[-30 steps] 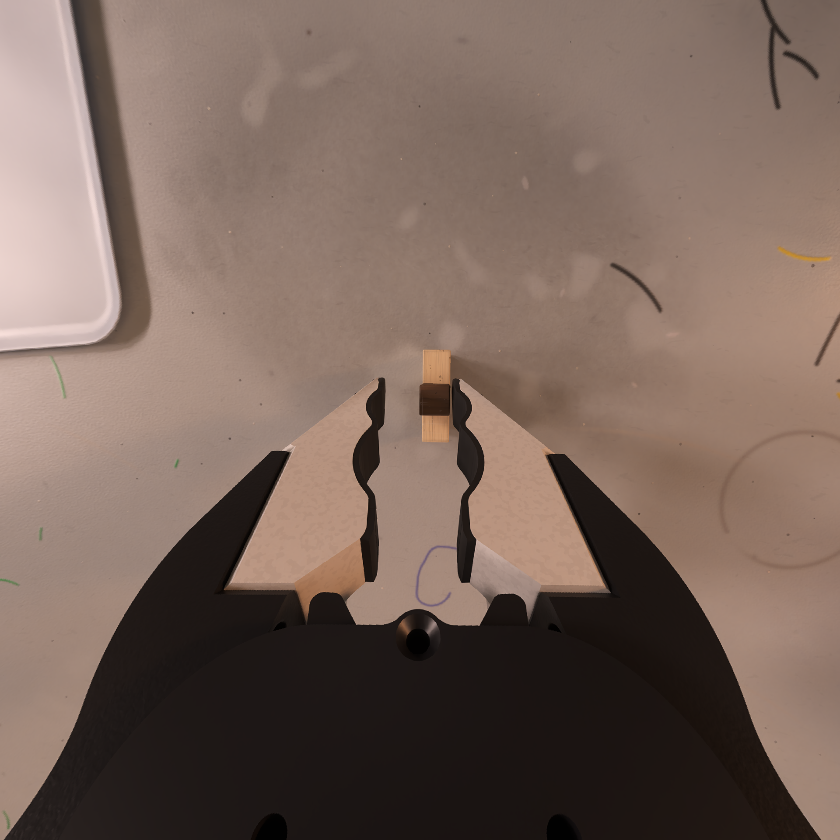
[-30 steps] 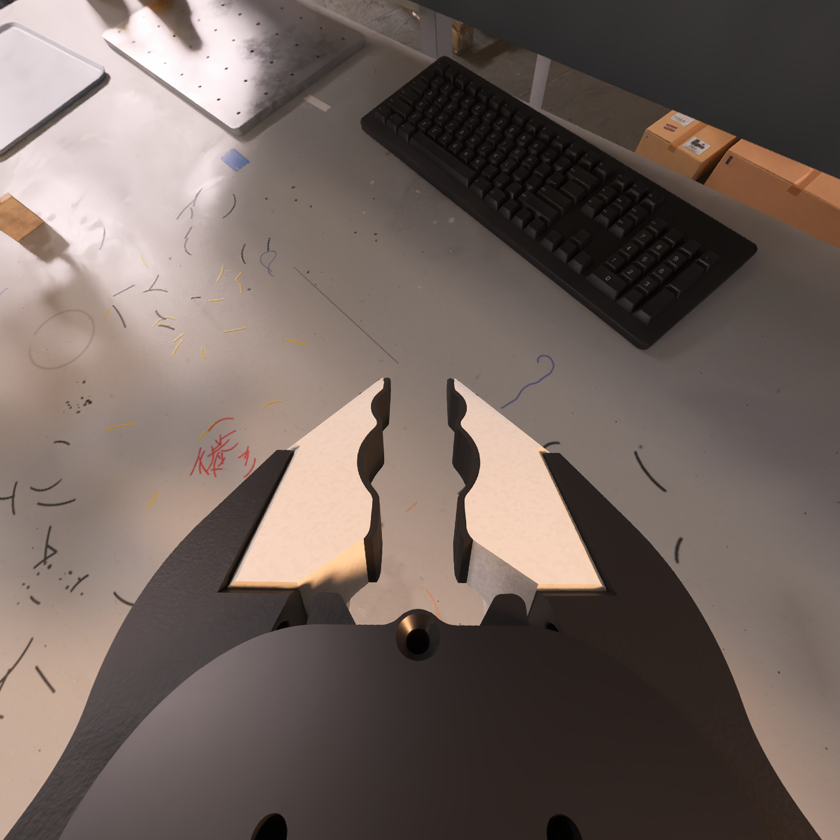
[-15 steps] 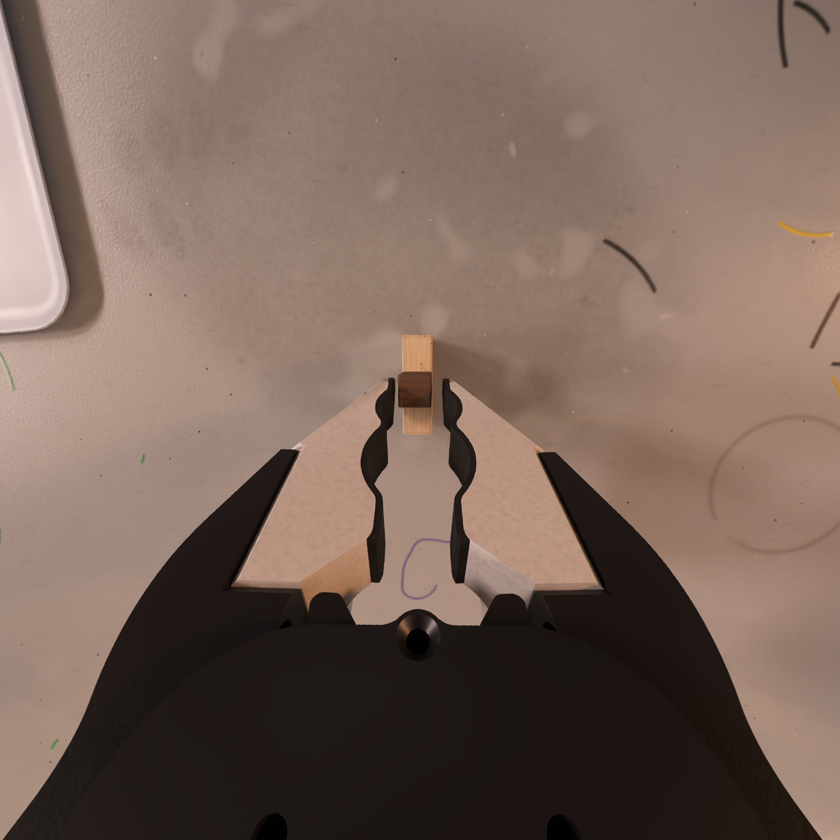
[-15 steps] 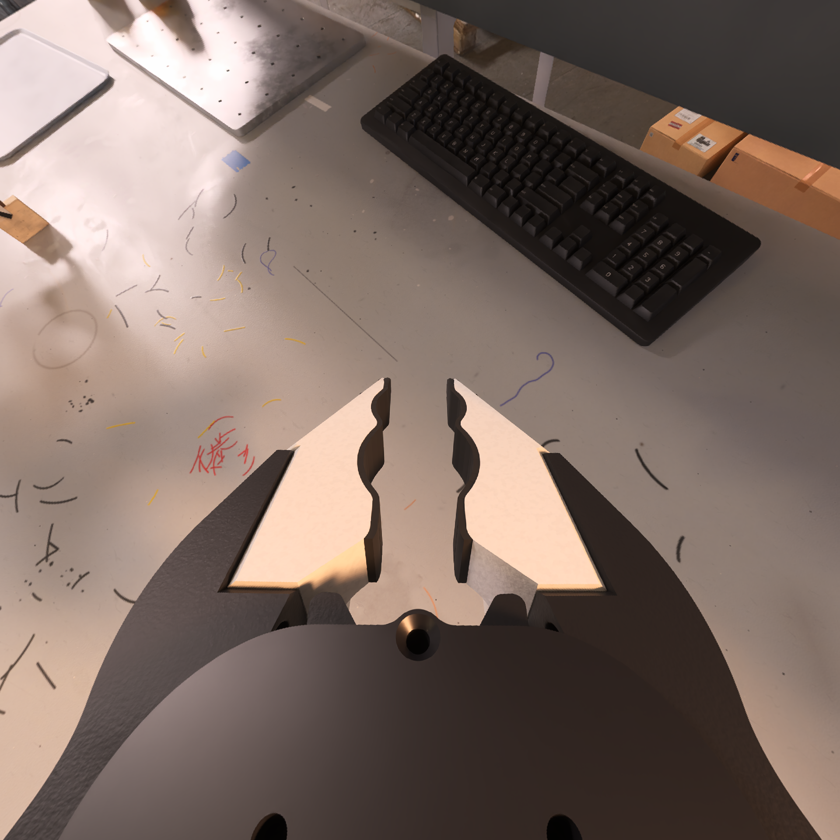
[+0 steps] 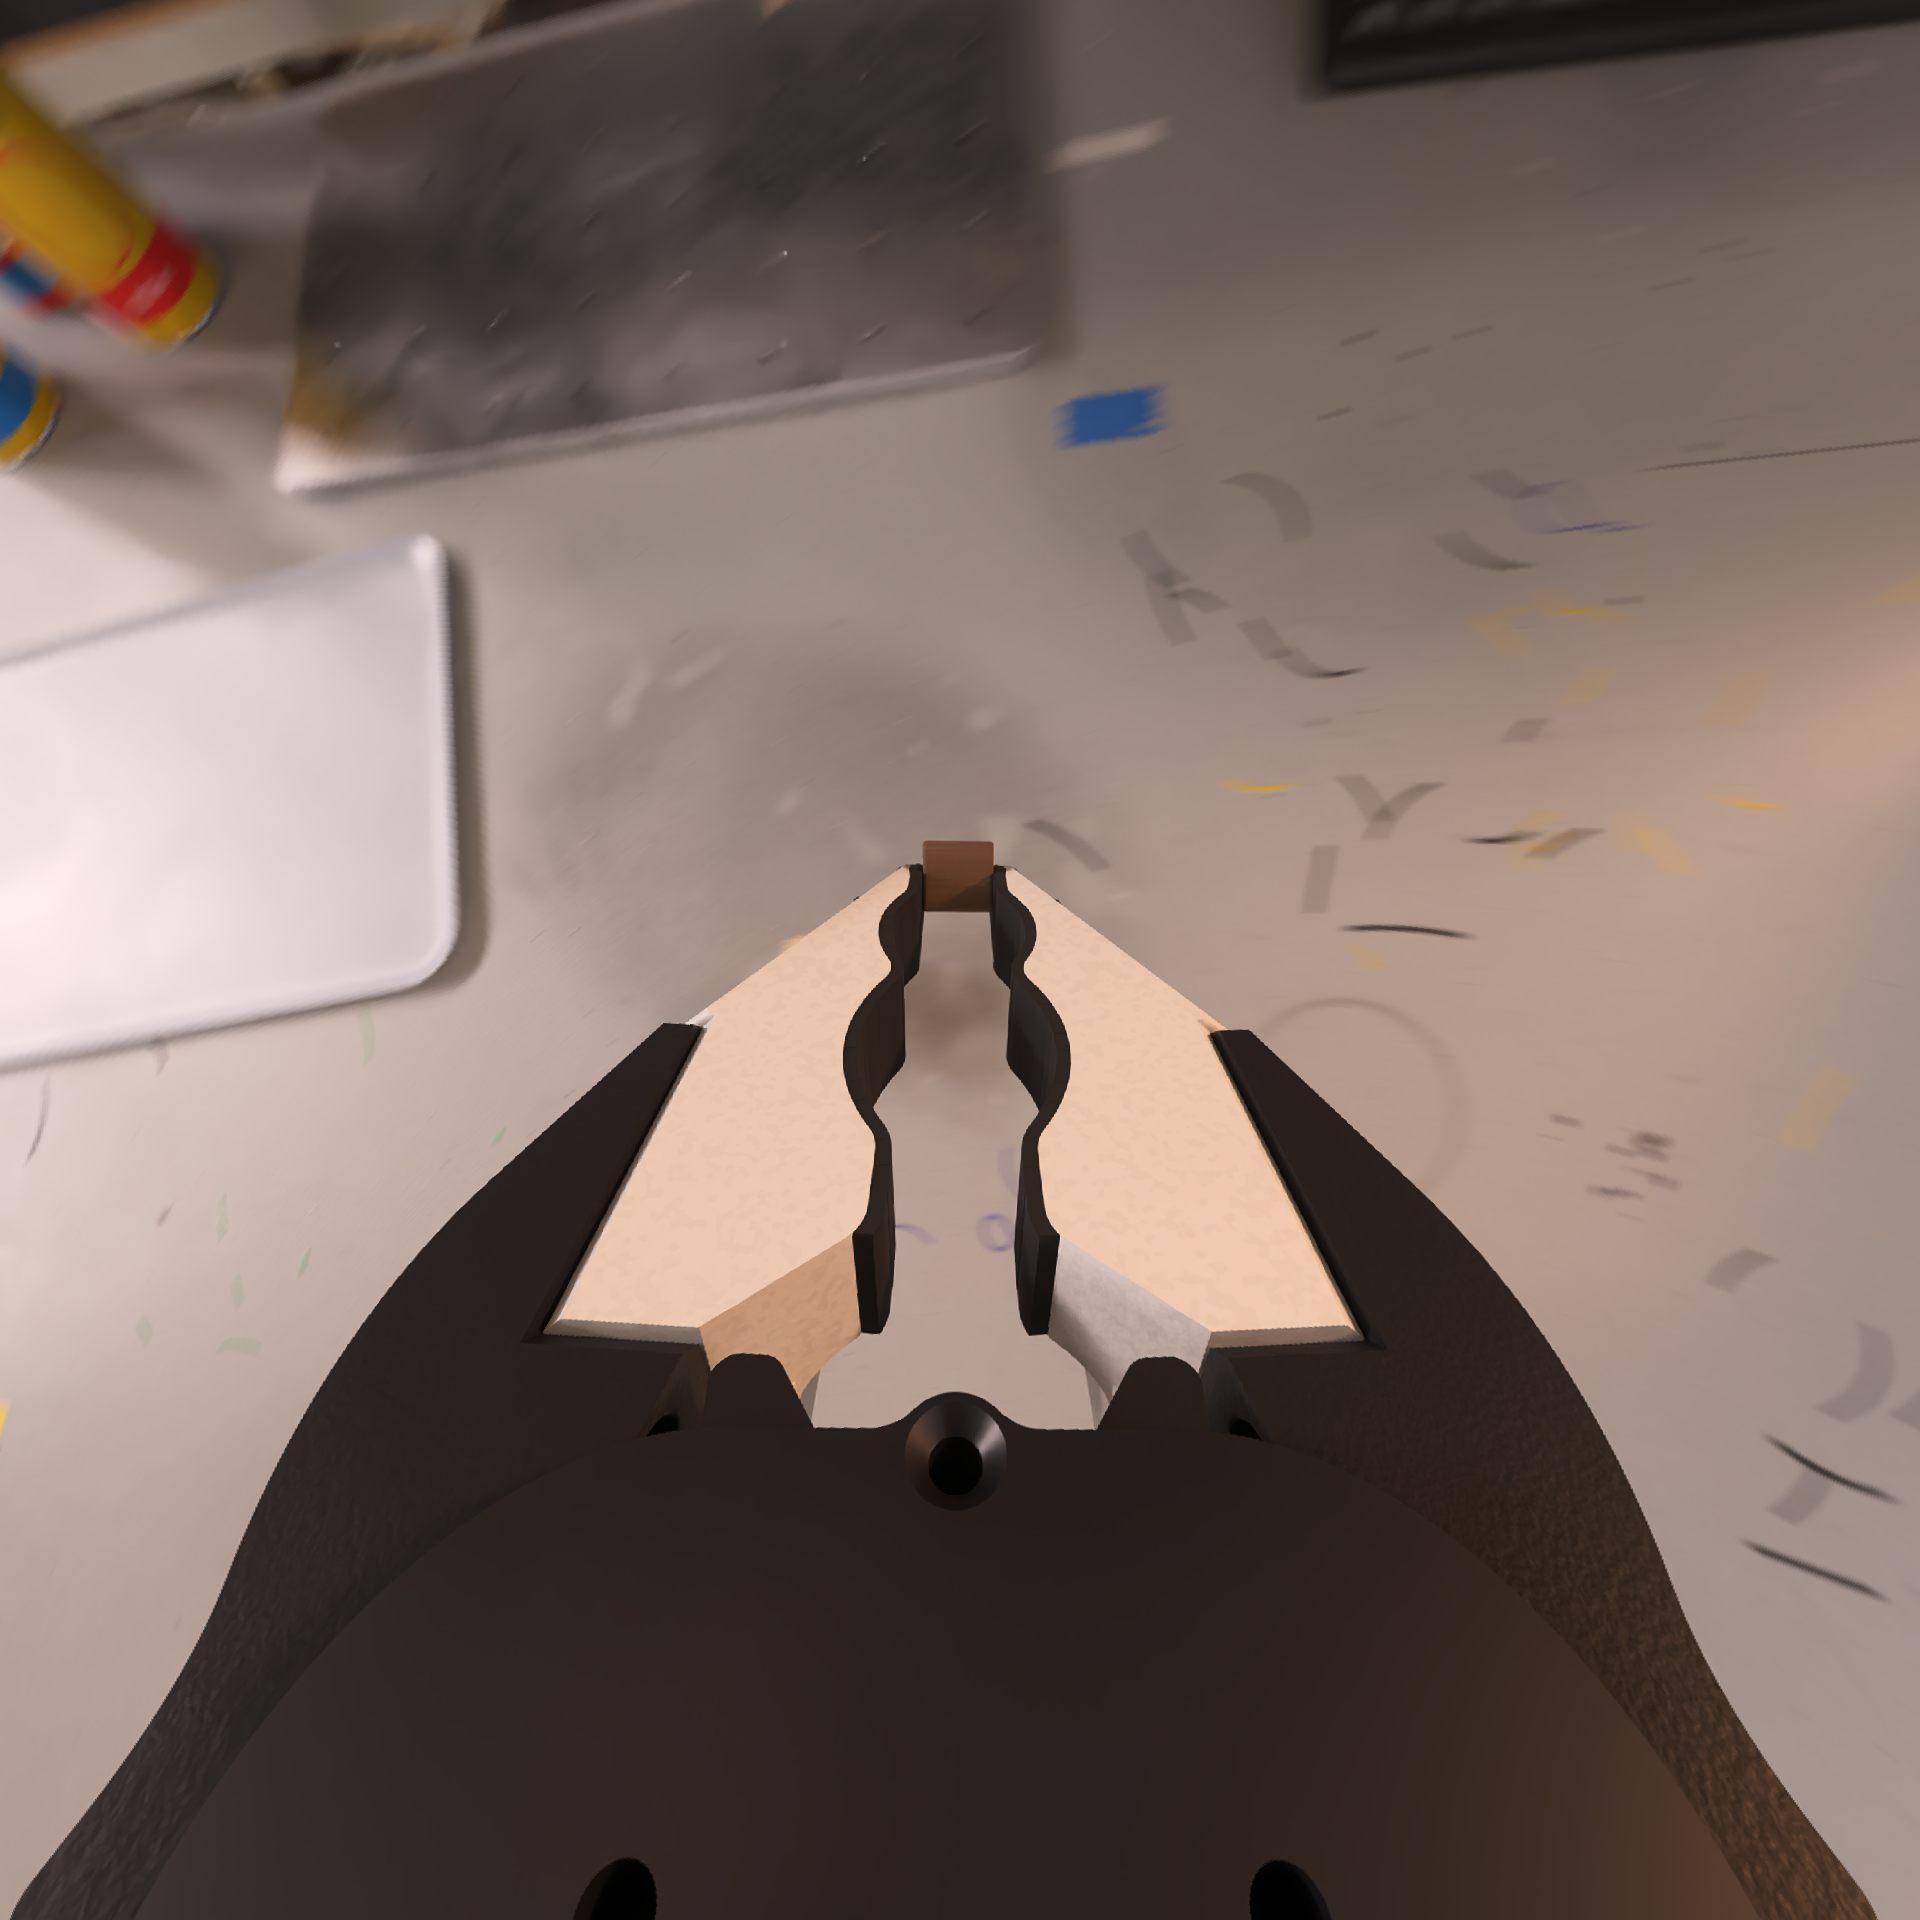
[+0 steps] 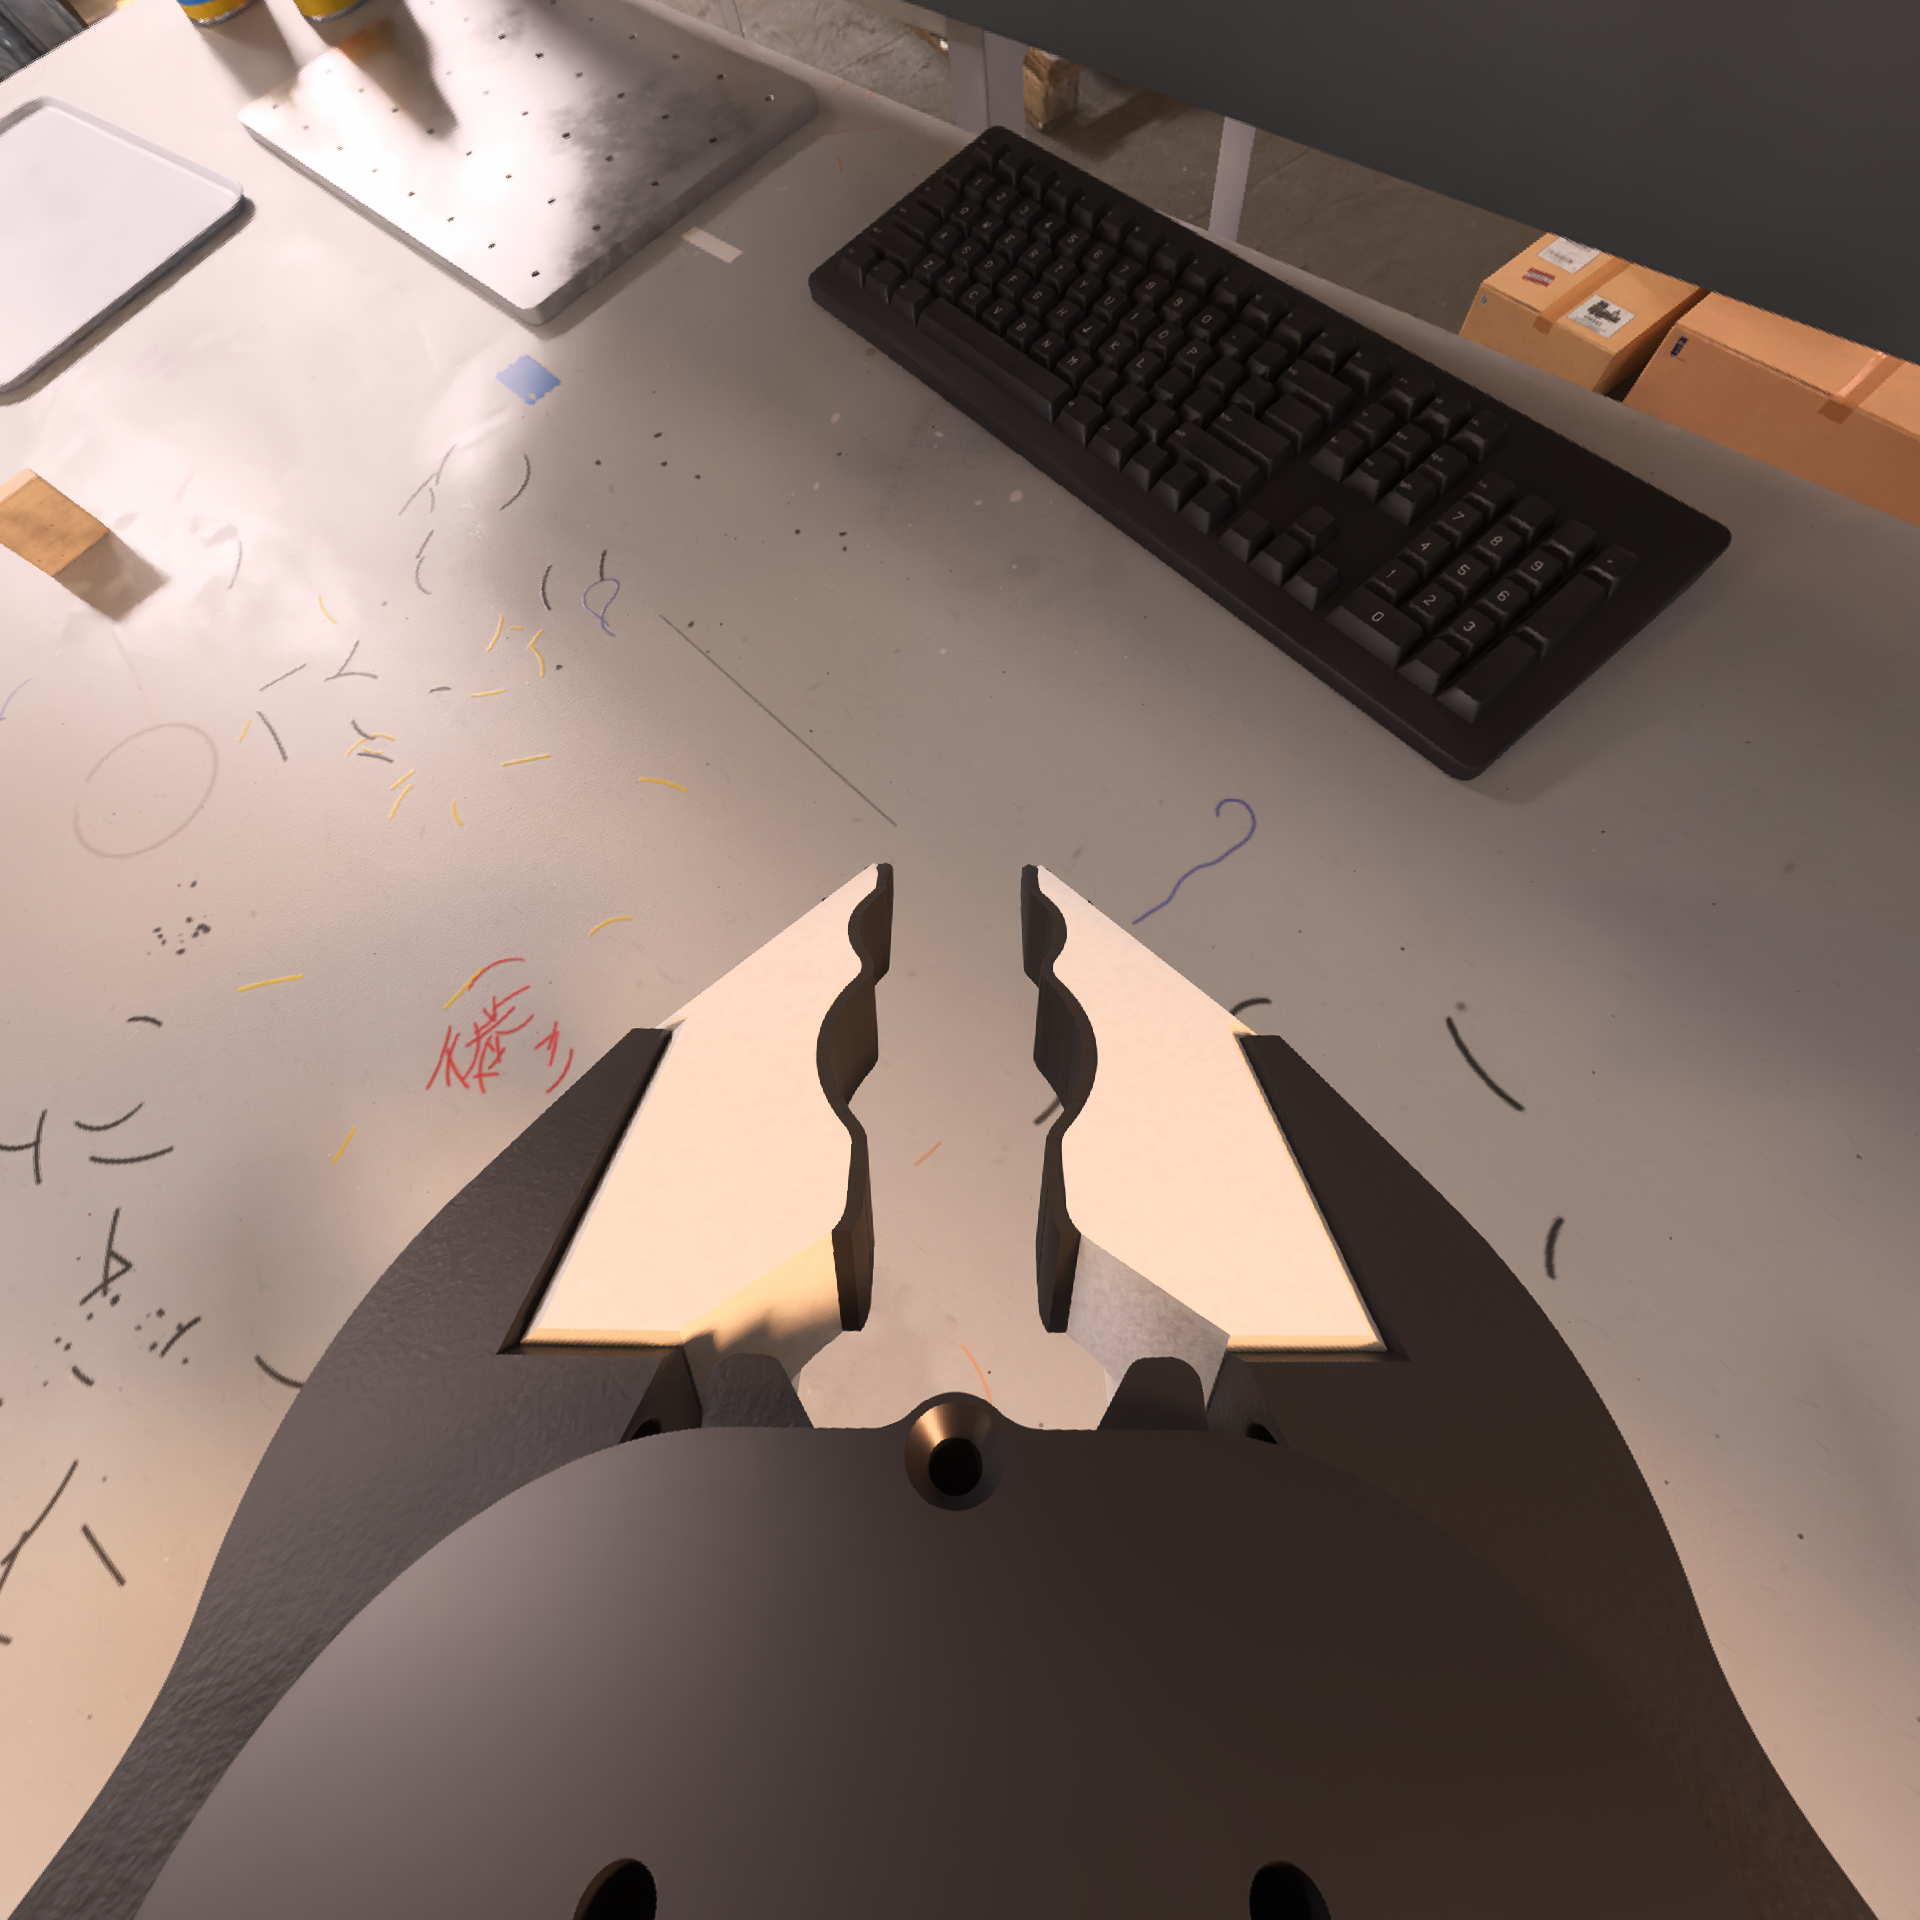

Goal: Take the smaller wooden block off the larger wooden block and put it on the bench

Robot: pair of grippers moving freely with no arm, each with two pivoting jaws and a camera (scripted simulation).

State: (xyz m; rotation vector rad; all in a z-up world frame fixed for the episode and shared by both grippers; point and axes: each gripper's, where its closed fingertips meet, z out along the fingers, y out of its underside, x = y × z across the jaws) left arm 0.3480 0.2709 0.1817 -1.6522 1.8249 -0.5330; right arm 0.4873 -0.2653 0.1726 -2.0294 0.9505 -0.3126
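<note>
The smaller wooden block (image 5: 957, 878), a dark brown cube, sits pinched between the fingertips of my left gripper (image 5: 957, 904), held above the bench; the view is motion-blurred. The larger, pale wooden block (image 6: 52, 530) lies on the bench at the far left of the right wrist view, with nothing on top. In the left wrist view it is almost wholly hidden behind my left finger. My right gripper (image 6: 956, 894) is open and empty above the scribbled bench surface.
A white tray (image 5: 208, 790) lies to the left and a grey perforated plate (image 5: 665, 260) behind it. Yellow cans (image 5: 94, 239) stand at the far left. A black keyboard (image 6: 1247, 436) lies to the right, with cardboard boxes (image 6: 1714, 353) beyond the bench edge.
My left gripper closed on the small dark block and lifted it off the pale block, tilting up so the plate and cans came into view. The right gripper hardly moved.
</note>
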